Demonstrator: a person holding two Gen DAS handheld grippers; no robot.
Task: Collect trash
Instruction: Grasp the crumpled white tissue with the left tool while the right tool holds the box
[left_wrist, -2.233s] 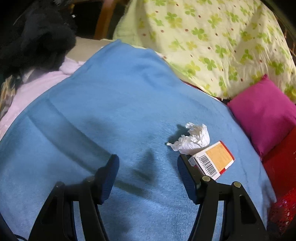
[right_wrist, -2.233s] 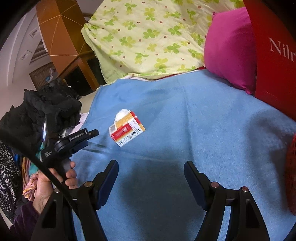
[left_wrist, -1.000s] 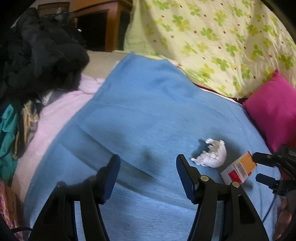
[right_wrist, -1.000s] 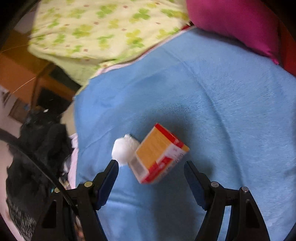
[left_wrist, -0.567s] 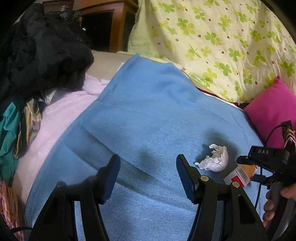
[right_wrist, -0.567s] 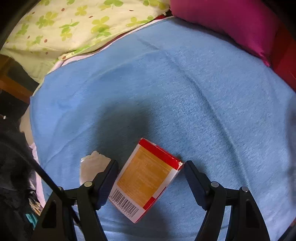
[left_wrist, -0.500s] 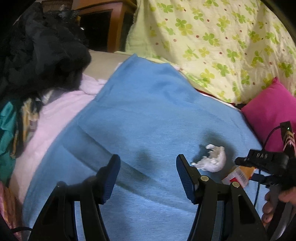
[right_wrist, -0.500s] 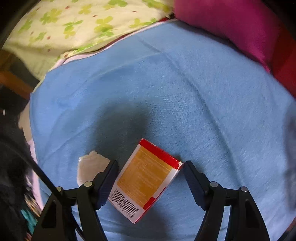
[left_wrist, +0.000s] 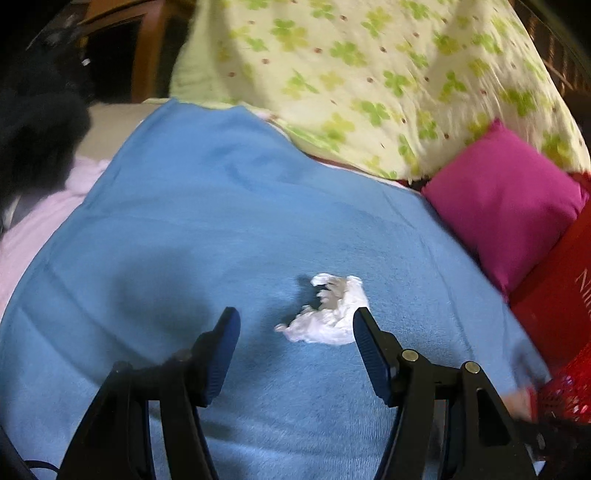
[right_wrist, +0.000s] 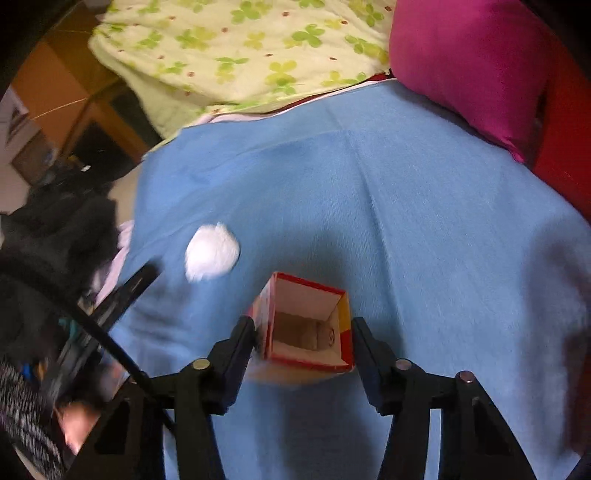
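Observation:
A crumpled white tissue (left_wrist: 328, 321) lies on the blue blanket (left_wrist: 207, 229). My left gripper (left_wrist: 295, 317) stands open right at it, the tissue between the fingertips and nearer the right finger. In the right wrist view my right gripper (right_wrist: 302, 326) has its jaws closing on a red and orange cardboard box (right_wrist: 304, 295). Both pads press its sides, and its open end faces the camera, tipped up off the blanket (right_wrist: 424, 221). The tissue (right_wrist: 211, 251) shows to the left of the box, with the blurred left gripper (right_wrist: 125, 291) beside it.
A magenta cushion (left_wrist: 506, 221) and a clover-print quilt (left_wrist: 369, 74) bound the blanket at the back and right. A red bag (left_wrist: 561, 288) and a red mesh basket (left_wrist: 569, 391) sit at the right edge. Dark clothes (left_wrist: 33, 129) pile up on the left.
The right jaws have narrowed onto the box and tipped it up off the blanket; it is gone from the left wrist view. My left gripper has moved right, up to the tissue.

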